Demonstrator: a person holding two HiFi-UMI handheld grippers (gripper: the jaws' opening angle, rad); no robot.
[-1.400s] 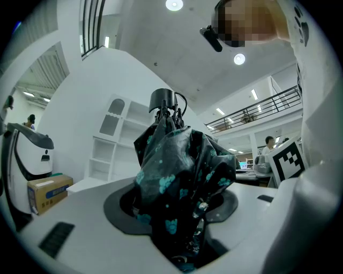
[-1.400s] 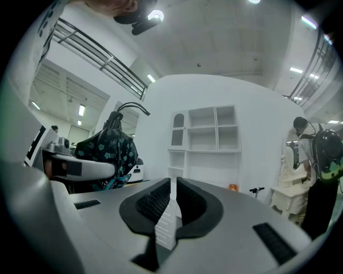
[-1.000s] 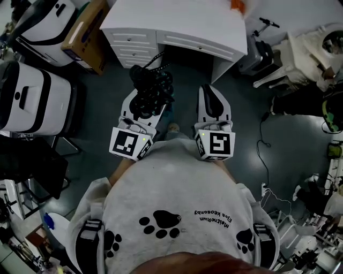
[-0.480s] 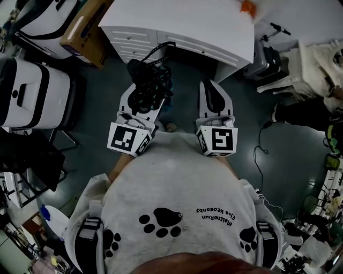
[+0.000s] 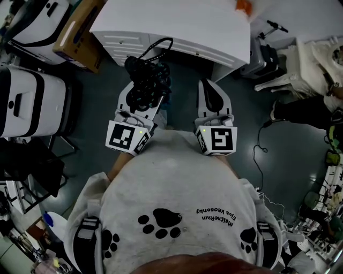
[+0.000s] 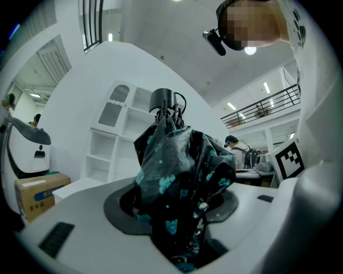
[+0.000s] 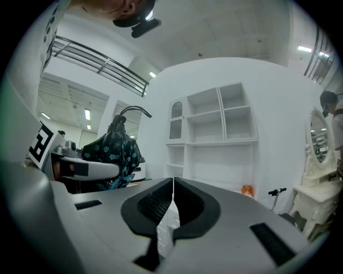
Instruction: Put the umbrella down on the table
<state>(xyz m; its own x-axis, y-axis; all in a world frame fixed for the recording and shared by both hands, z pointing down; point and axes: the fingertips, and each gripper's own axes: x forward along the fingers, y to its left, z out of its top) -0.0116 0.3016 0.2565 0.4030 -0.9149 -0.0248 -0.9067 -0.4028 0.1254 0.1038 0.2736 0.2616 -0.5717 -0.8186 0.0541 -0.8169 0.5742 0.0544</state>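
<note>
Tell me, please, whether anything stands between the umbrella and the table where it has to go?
Nothing visible does. The umbrella, clamped in the left gripper, is held just in front of the table, and the top ahead shows bare. An orange thing sits at its far right corner, off to the side.

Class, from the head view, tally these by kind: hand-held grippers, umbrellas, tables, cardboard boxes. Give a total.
Hand-held grippers: 2, the left hand-held gripper and the right hand-held gripper
Umbrellas: 1, the black folded fabric umbrella with teal print
Tables: 1, the white table with drawers
Boxes: 1, the brown cardboard box
Total: 5
</note>
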